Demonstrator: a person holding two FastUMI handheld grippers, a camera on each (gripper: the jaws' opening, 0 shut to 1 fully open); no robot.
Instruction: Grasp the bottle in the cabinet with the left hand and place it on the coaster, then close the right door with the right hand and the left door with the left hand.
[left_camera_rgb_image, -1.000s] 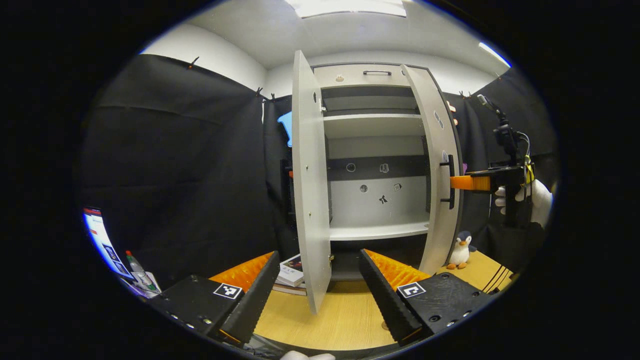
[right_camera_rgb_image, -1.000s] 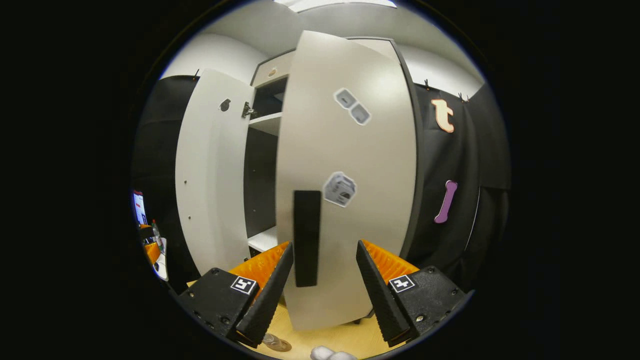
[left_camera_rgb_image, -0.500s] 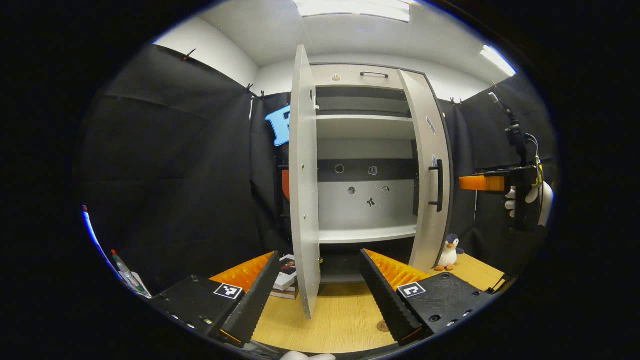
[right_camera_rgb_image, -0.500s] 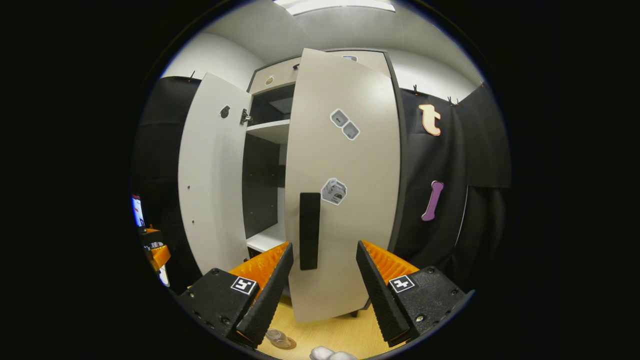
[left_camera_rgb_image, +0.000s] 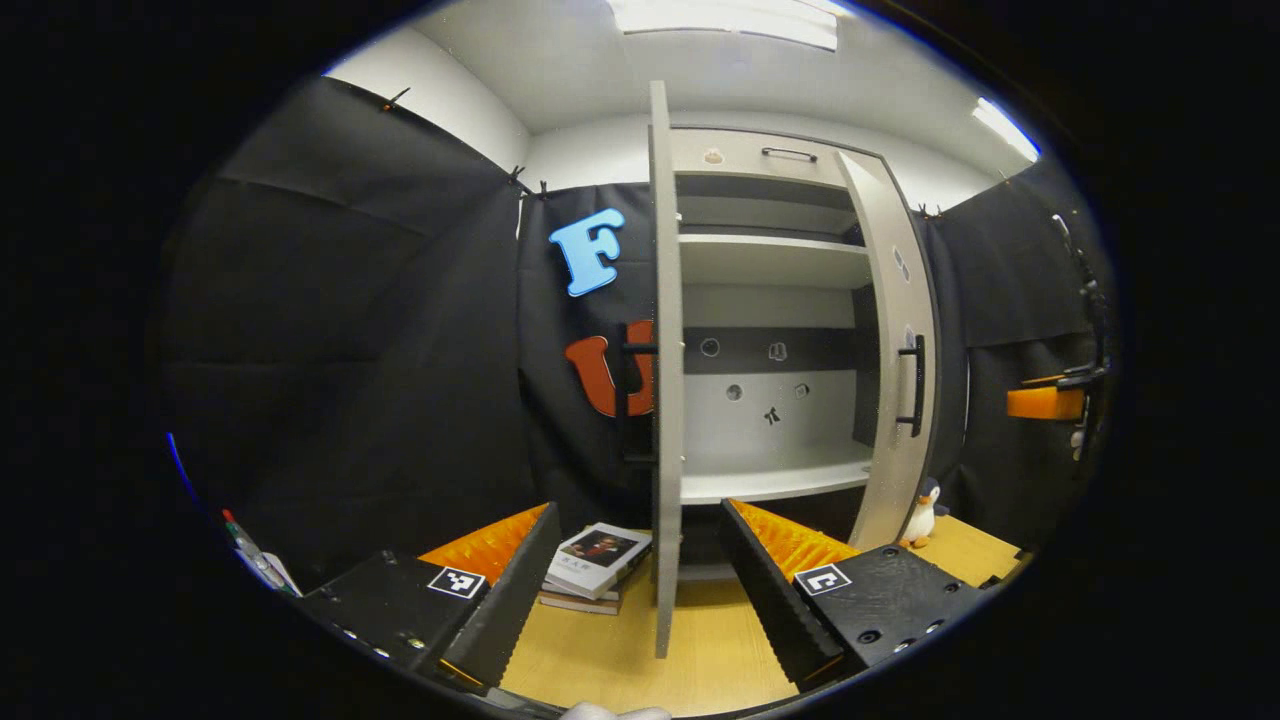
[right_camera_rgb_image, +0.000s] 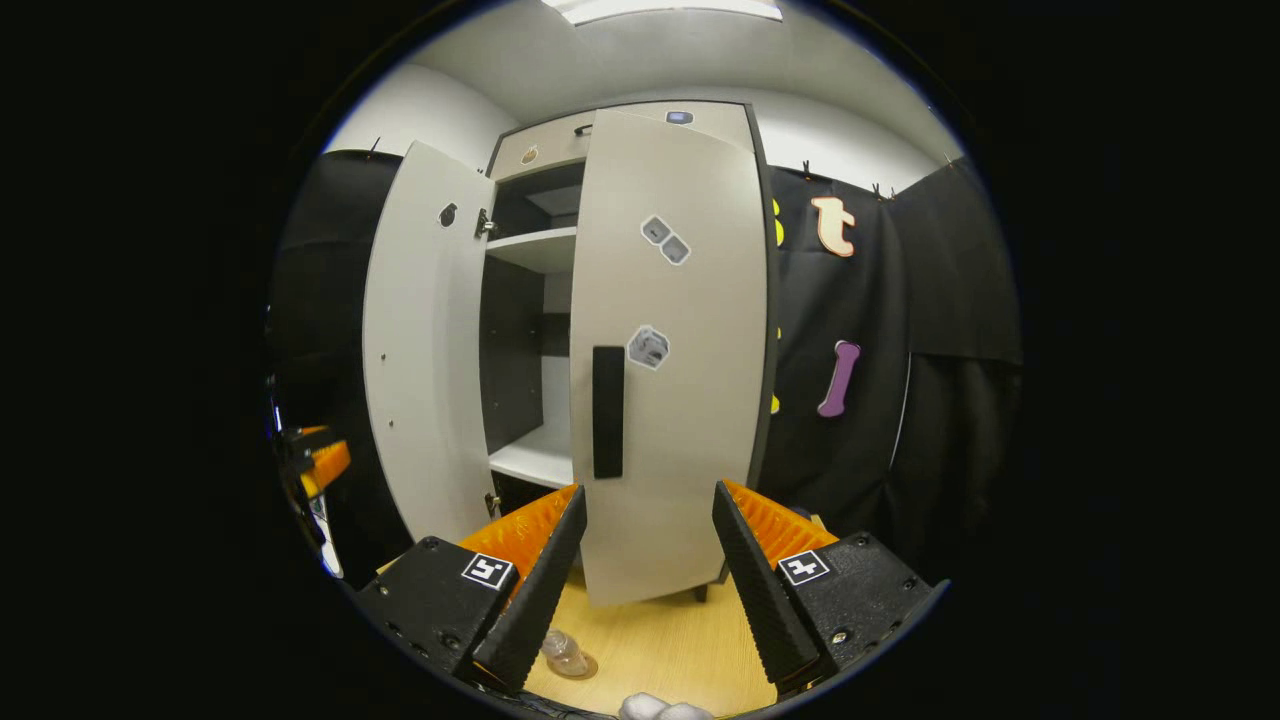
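Observation:
The tall grey cabinet (left_camera_rgb_image: 770, 160) has bare shelves. Its right door (right_camera_rgb_image: 670, 350) is swung most of the way to the front, black handle (right_camera_rgb_image: 607, 412) facing me. The left door (right_camera_rgb_image: 425, 340) stands wide open, and in the left gripper view it is edge-on (left_camera_rgb_image: 662, 400). A clear bottle (right_camera_rgb_image: 565, 652) stands on a brown coaster (right_camera_rgb_image: 580, 667) on the table, low beside my right gripper's left finger. My right gripper (right_camera_rgb_image: 640, 580) is open, a short way back from the right door. My left gripper (left_camera_rgb_image: 640, 590) is open in front of the left door's edge.
A small stack of books (left_camera_rgb_image: 598, 562) lies on the wooden table (left_camera_rgb_image: 600, 660) left of the cabinet's foot. A toy penguin (left_camera_rgb_image: 921, 510) stands at its right. A marker (left_camera_rgb_image: 245, 548) lies at the far left. Black cloth walls close in behind and beside the cabinet.
The right door has swung further toward shut and my right gripper has drawn back from it. My left gripper has shifted left, so the left door now shows edge-on.

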